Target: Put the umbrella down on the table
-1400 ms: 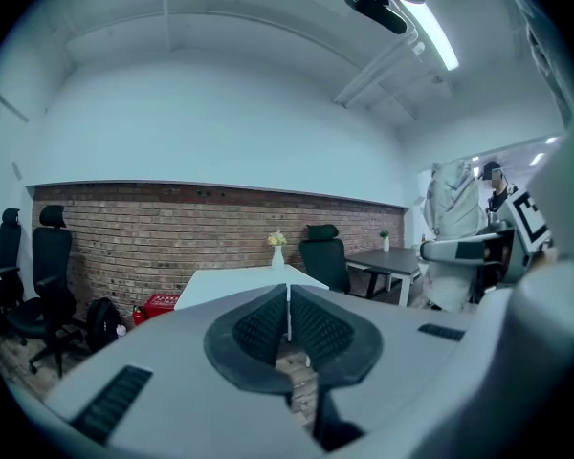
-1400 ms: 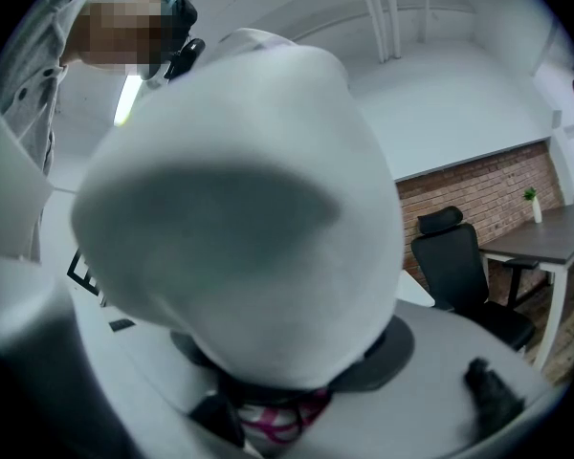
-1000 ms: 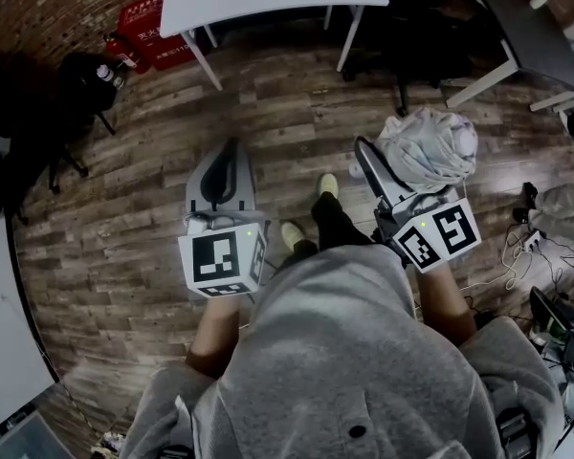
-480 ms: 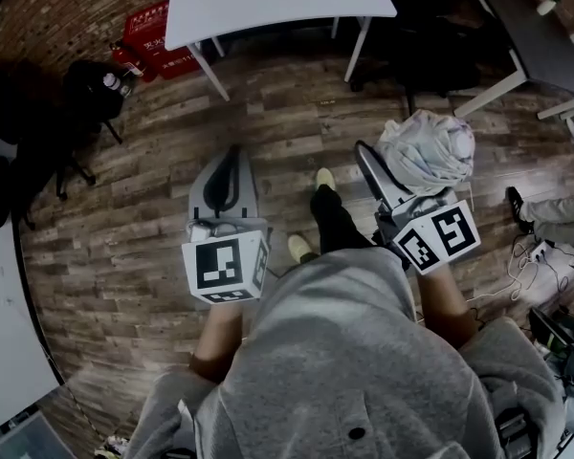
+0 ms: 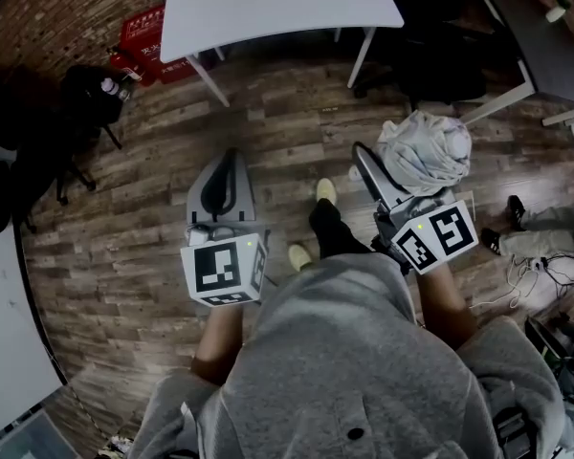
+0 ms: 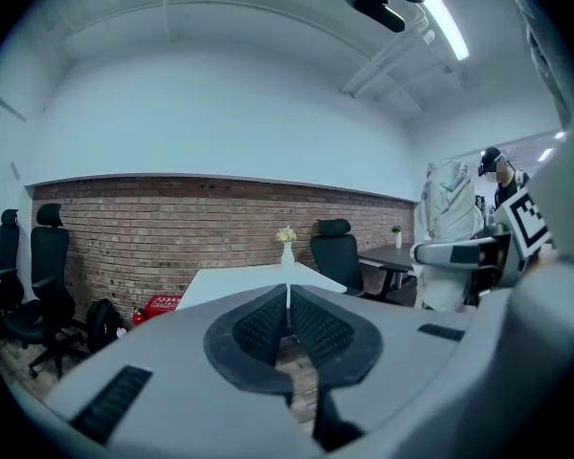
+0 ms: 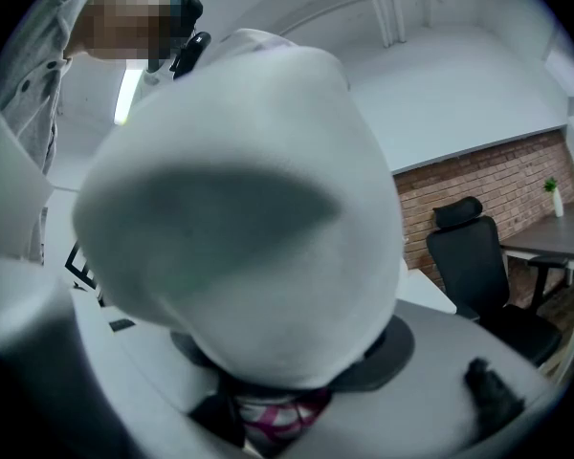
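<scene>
A folded umbrella (image 5: 427, 149), a bundle of pale grey fabric, is held at the tip of my right gripper (image 5: 381, 172). In the right gripper view the umbrella (image 7: 249, 208) fills most of the picture, and the jaws are shut on its lower end, where a pink and white patterned piece (image 7: 268, 417) shows. My left gripper (image 5: 224, 165) is held out at the left, shut with nothing in it; its pads (image 6: 268, 325) meet. The white table (image 5: 277, 3) stands ahead across the wooden floor, also seen past the left jaws as the table (image 6: 234, 281).
A vase with flowers (image 6: 286, 247) stands on the table's far end. A black office chair (image 6: 337, 249) and a dark desk (image 5: 540, 36) stand to the right. A red crate (image 5: 143, 34) and a black bag (image 5: 88, 94) lie at the left. Cables (image 5: 531, 285) lie on the floor at the right.
The person has stepped forward, so the white table sits slightly nearer and larger in view. Both grippers keep their pose, the right one still holding the umbrella.
</scene>
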The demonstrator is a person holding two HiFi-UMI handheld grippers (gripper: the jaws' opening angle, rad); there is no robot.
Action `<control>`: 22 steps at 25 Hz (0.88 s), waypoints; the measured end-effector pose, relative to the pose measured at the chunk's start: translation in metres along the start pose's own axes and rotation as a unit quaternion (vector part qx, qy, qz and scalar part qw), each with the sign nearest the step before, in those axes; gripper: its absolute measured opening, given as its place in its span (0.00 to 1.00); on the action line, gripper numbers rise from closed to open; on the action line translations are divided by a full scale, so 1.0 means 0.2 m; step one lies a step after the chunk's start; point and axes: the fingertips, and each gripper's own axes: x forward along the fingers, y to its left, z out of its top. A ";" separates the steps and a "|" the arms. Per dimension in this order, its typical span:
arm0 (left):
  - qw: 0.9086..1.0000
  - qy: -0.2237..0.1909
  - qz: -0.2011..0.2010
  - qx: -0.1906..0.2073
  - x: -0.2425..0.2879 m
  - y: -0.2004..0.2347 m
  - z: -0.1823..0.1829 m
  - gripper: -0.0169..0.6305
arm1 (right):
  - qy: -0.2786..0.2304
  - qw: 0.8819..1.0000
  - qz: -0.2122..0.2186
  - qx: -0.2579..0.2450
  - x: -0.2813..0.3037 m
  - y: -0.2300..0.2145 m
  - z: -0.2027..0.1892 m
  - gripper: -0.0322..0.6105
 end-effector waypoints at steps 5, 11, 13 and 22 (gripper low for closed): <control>1.000 0.011 0.001 0.002 0.20 0.01 0.01 0.06 | 0.007 1.000 -0.001 0.004 0.13 -0.15 -0.01 0.45; 1.000 0.021 0.006 0.005 0.48 0.04 0.04 0.06 | 0.015 1.000 -0.003 0.009 0.31 -0.37 0.00 0.45; 1.000 0.023 0.009 0.007 0.57 0.04 0.06 0.06 | 0.018 1.000 -0.001 0.008 0.37 -0.44 0.00 0.45; 0.999 0.026 0.023 0.013 0.82 0.02 0.14 0.06 | 0.017 1.000 0.017 0.011 0.54 -0.65 0.05 0.45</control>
